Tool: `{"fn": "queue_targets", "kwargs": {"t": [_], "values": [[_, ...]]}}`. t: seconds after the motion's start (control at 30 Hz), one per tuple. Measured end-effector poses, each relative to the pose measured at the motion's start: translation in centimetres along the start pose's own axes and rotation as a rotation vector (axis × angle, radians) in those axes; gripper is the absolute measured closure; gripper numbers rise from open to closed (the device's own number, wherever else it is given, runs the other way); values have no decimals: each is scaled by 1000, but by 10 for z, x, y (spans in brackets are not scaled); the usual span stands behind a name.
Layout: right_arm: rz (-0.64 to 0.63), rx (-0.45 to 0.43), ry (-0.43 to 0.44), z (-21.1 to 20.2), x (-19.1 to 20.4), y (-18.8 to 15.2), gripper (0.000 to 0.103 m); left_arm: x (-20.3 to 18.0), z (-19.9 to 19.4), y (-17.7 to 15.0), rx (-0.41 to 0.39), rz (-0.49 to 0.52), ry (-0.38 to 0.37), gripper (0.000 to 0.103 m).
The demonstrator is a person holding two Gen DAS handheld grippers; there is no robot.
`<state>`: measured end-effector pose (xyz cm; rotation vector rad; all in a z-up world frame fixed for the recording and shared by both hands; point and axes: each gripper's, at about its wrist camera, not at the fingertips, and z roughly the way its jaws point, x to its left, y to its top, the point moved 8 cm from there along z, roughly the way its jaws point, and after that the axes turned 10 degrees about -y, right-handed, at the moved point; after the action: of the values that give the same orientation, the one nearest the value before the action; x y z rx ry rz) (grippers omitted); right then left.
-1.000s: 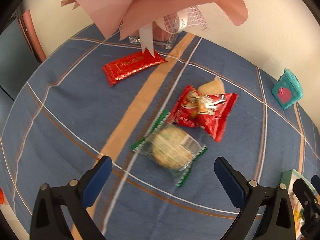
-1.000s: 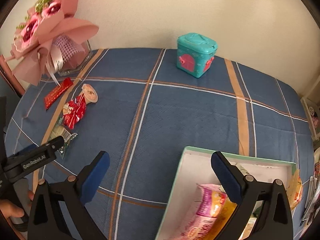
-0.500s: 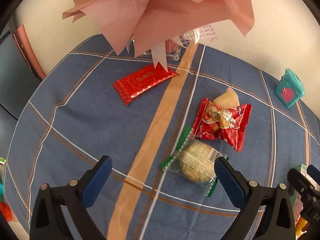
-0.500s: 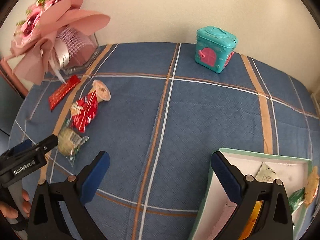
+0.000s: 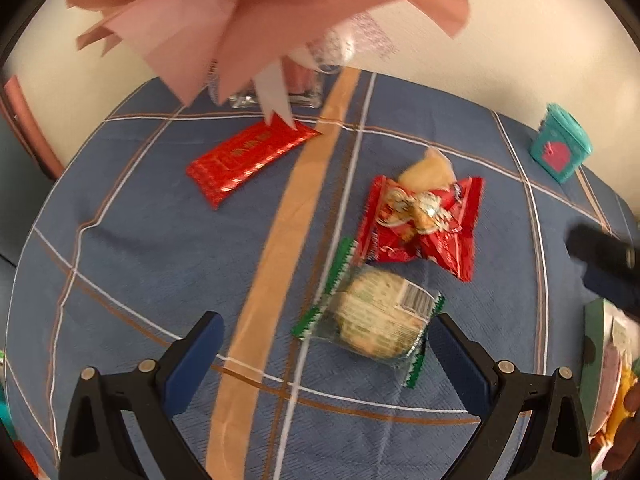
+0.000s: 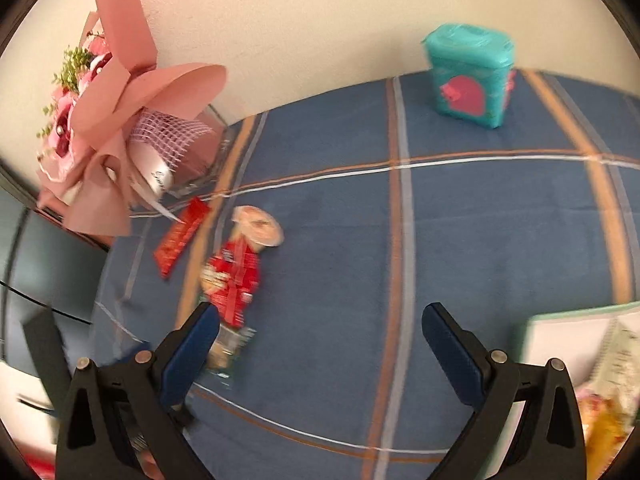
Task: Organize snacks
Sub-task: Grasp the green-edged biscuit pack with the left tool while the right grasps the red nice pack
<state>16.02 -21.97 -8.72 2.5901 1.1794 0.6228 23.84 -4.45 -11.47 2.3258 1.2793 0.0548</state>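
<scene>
Pink bouquet [image 5: 264, 20] overhangs red bar [image 5: 250, 158]; teal box [image 5: 560, 148] far right.

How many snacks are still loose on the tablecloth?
4: green-edged cookie pack nearest the left gripper, red pouch behind it, round pale snack beyond, red bar by the bouquet.

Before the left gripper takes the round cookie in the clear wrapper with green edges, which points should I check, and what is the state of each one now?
1. Left gripper open: ok, jaws wide apart.
2. Round cookie in clear green-edged wrapper between the fingers: not ok, it lies right of centre, close to the right finger.
3. Cookie free of the red crinkled snack packet: cannot tell, their edges look touching.
4. Flat red foil bar out of the way: ok, far left by the bouquet.
5. White box with mint-green rim has room: ok, bare white floor shows.
6. Right gripper empty: ok, open.
</scene>
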Motion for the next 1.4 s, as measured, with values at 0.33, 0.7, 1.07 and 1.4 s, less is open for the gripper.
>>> {"fn": "queue_targets", "kwargs": {"t": [0.33, 0.7, 1.07, 1.4], "values": [[-14, 101, 156, 39, 55, 10, 6, -6, 31, 2, 39, 26, -19, 2], [-44, 158, 180, 77, 81, 7, 27, 0, 39, 8, 18, 34, -12, 17], [-10, 168, 221, 79, 81, 1, 52, 18, 28, 7, -6, 8, -13, 41], [-16, 158, 199, 53, 62, -17, 53, 23, 16, -6, -17, -71, 15, 45]]}}
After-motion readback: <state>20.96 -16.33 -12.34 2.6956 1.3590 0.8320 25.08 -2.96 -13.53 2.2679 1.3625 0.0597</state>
